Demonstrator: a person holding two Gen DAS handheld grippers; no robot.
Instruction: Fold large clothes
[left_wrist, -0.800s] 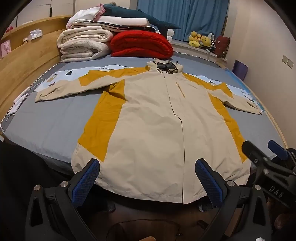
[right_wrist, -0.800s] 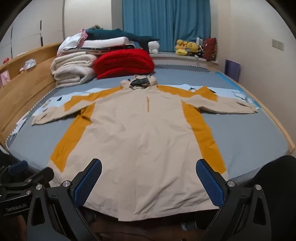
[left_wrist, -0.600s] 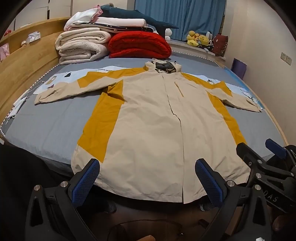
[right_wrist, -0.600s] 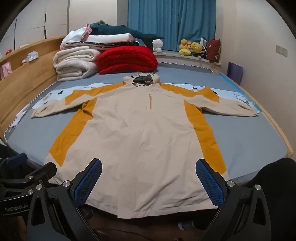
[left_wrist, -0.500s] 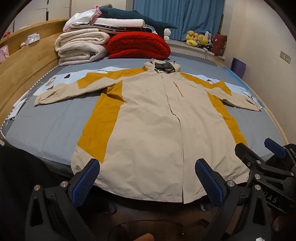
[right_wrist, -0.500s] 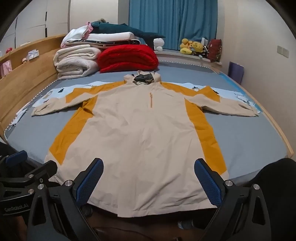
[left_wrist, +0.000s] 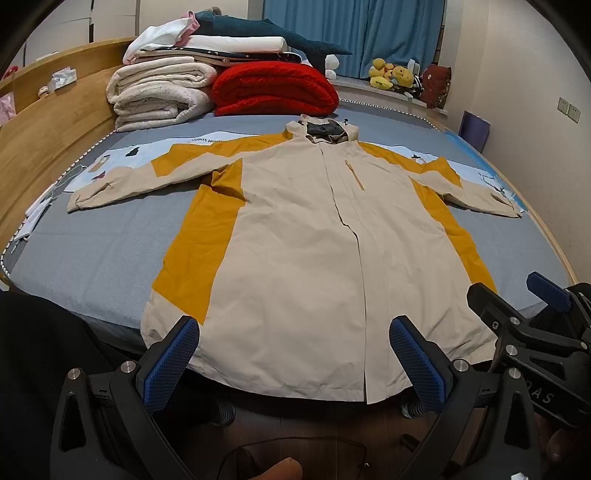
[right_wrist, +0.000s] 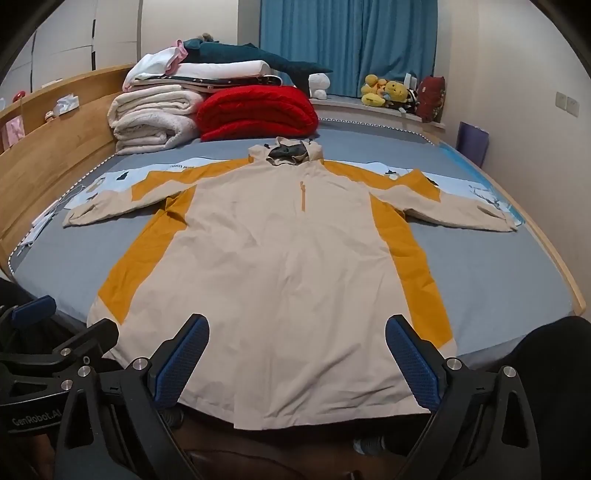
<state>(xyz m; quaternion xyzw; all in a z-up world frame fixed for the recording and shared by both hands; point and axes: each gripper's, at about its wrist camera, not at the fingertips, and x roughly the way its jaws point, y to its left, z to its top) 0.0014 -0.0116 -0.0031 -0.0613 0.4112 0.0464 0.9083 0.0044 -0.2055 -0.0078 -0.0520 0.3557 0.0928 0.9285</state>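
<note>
A long cream jacket (left_wrist: 303, 258) (right_wrist: 280, 266) with mustard side panels lies flat on the bed, front up. Its sleeves are spread out to both sides, its hood lies at the far end, and its hem hangs over the near edge. My left gripper (left_wrist: 294, 362) hovers open in front of the hem, blue pads wide apart, nothing between them. My right gripper (right_wrist: 295, 363) is also open and empty, held before the hem. In the left wrist view the right gripper (left_wrist: 517, 306) shows at the right edge. The left gripper (right_wrist: 55, 332) appears at the left edge of the right wrist view.
The grey bed (left_wrist: 92, 258) has a wooden frame (left_wrist: 44, 147) along its left side. Folded white blankets (left_wrist: 159, 96) and a red quilt (left_wrist: 273, 88) are stacked at the far end. Plush toys (left_wrist: 391, 77) sit on the window ledge. Dark trouser legs (right_wrist: 554, 369) and wooden floor lie below.
Both views have tilted up slightly, so the jacket sits a little lower and closer in the frames. Both grippers stay open and empty.
</note>
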